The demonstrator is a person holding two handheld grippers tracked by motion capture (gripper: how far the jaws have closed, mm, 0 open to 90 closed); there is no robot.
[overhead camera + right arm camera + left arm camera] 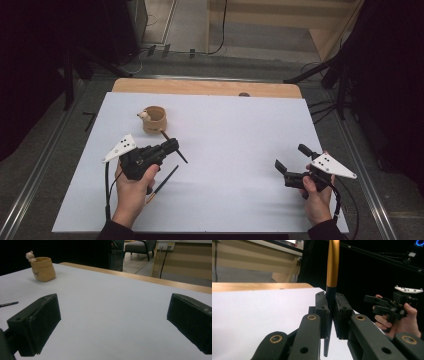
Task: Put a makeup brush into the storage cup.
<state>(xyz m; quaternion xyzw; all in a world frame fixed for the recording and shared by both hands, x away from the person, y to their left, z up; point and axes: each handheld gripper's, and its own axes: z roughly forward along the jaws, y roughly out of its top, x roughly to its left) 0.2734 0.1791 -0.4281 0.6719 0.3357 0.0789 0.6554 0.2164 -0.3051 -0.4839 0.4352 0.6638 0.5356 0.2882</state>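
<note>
Pen (332, 267) is the thing in hand: a slim stick with a gold upper part and a black lower part, clamped between the fingers (322, 307) of the left gripper (170, 146). In the left gripper view it stands upright between the two black pads, pressed from both sides, its black tip hanging below them. In the high view the same pen crosses the fingers at a slant above the surface (225, 130), left of the middle and just short of the cup (154, 120).

That tan cup, with a small figure on its rim, stands toward the far left corner, upright and seemingly empty as far as the right gripper view lets one see. A second pen (163, 184) lies flat on the surface near the left hand (132, 192), closer to the near edge, touching nothing else.

Over at the right edge, the right gripper (291, 161) is held by the right hand (316, 192) with its fingers (37, 322) spread wide and nothing between them, clear of both pens.

Judging by this layout, the work looks like gathering pens into the cup. One pen is picked up but not yet dropped in; the other is untouched. So carrying the held pen over the rim, letting go, and fetching the second one all seem left to do.
</note>
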